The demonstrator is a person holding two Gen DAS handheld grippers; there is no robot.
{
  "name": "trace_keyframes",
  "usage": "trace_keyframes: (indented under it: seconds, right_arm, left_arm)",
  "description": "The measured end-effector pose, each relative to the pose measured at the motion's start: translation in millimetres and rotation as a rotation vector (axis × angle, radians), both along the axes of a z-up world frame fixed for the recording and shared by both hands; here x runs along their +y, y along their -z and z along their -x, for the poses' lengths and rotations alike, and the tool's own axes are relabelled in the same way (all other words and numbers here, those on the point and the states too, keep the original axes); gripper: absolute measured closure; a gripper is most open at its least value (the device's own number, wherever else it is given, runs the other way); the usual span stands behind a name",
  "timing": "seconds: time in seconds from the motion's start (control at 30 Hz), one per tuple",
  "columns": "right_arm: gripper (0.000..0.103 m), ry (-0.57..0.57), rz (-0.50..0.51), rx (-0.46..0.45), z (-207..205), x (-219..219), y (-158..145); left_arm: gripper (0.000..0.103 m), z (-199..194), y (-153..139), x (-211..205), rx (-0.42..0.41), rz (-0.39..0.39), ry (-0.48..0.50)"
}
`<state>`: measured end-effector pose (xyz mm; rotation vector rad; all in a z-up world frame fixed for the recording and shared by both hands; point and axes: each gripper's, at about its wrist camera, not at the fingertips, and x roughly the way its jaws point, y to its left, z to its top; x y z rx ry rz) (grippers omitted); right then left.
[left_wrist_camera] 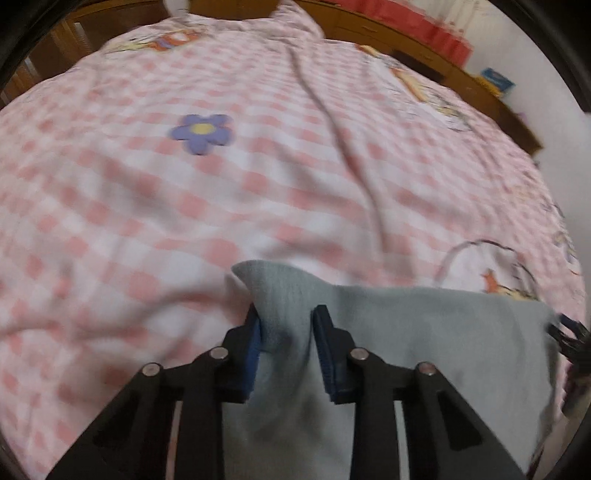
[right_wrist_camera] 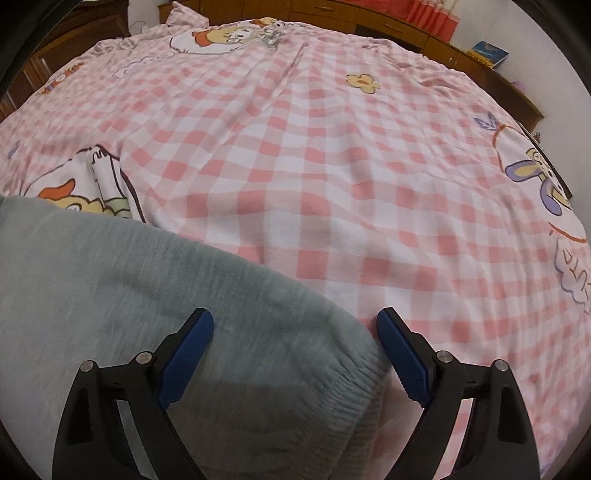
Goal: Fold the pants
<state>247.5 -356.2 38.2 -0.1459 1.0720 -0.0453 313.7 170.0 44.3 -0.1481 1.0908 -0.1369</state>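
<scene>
Pants: grey-blue soft pants [left_wrist_camera: 424, 332] lie at the near edge of the bed, spread across the near side between the two grippers; a ribbed band [right_wrist_camera: 343, 384] shows at the right gripper's end.
Bedspread: pink-and-white checked bedspread [left_wrist_camera: 147, 221] covers the whole bed, wrinkled, with a long crease running from the far edge toward the middle.
Left gripper: left gripper [left_wrist_camera: 286, 328] has its blue pads pressed on a raised fold of the pants, the cloth pinched between them and peaking just beyond the tips.
Right gripper: right gripper [right_wrist_camera: 295, 332] has its fingers [right_wrist_camera: 400, 354] wide apart, one on each side of the ribbed end of the pants; the right pad sits at the cloth's edge, the left pad rests over the cloth. Whether either pad presses the cloth I cannot tell.
Prints: a purple flower [left_wrist_camera: 202, 132] lies mid-bed in the left view; a yellow flower [right_wrist_camera: 364, 82] lies toward the far edge in the right view; cartoon figures sit near the bed's edges.
Surroundings: wooden cabinets [right_wrist_camera: 406, 29] run behind the far edge, with a blue book [right_wrist_camera: 487, 51] on top and red cloth [left_wrist_camera: 424, 29] above.
Sharpness: the left view is blurred.
</scene>
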Motion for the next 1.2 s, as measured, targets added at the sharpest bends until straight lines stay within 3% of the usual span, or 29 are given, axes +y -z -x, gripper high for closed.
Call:
trace_keyframes:
  seconds: [0.07, 0.13, 0.23, 0.27, 0.37, 0.4, 0.43, 0.47, 0.5, 0.77, 1.2]
  right_arm:
    - [0.011, 0.003, -0.023, 0.005, -2.2, -0.6, 4.6]
    - [0.011, 0.005, -0.045, 0.011, -3.2, -2.6, 7.4]
    - [0.013, 0.012, -0.079, 0.021, -5.6, -7.8, 8.9]
    - [0.015, 0.013, -0.086, 0.024, -5.9, -8.7, 8.4]
    - [0.047, 0.008, -0.103, 0.015, -3.5, -8.4, 4.0]
    - [0.063, 0.009, -0.108, 0.012, -3.1, -8.4, 1.2]
    - [0.078, 0.011, -0.108, 0.013, -2.9, -8.5, -1.5]
    - [0.086, 0.008, -0.117, 0.014, -2.0, -9.0, -4.4]
    - [0.093, 0.003, -0.137, 0.012, -2.5, -10.0, -8.0]
    - [0.096, -0.044, -0.190, -0.075, 23.7, -12.2, -48.3]
    - [0.096, -0.151, -0.148, -0.169, 90.1, -1.9, -97.8]
  left_arm:
    - [0.075, 3.1, -1.3, -11.5, -0.019, -0.039, 0.042]
    - [0.074, 1.6, 1.5, -18.4, -0.024, -0.127, 0.039]
    - [0.052, -6.1, 11.6, -18.8, -0.009, -0.220, -0.006]
    - [0.051, -7.6, 14.3, -16.9, -0.005, -0.219, -0.015]
    - [0.051, -10.0, 19.3, -14.1, -0.004, -0.192, -0.040]
    - [0.053, -8.4, 18.9, -14.8, -0.018, -0.196, -0.040]
    - [0.073, -7.4, 17.1, -15.8, -0.033, -0.200, -0.031]
    - [0.090, -6.6, 15.1, -17.5, -0.043, -0.204, -0.015]
    - [0.091, -6.1, 13.3, -20.0, -0.043, -0.199, 0.003]
    - [0.096, 17.8, -34.6, -11.4, -0.139, -0.155, 0.012]
    - [0.096, 88.4, -107.2, 5.9, -0.318, -0.137, 0.031]
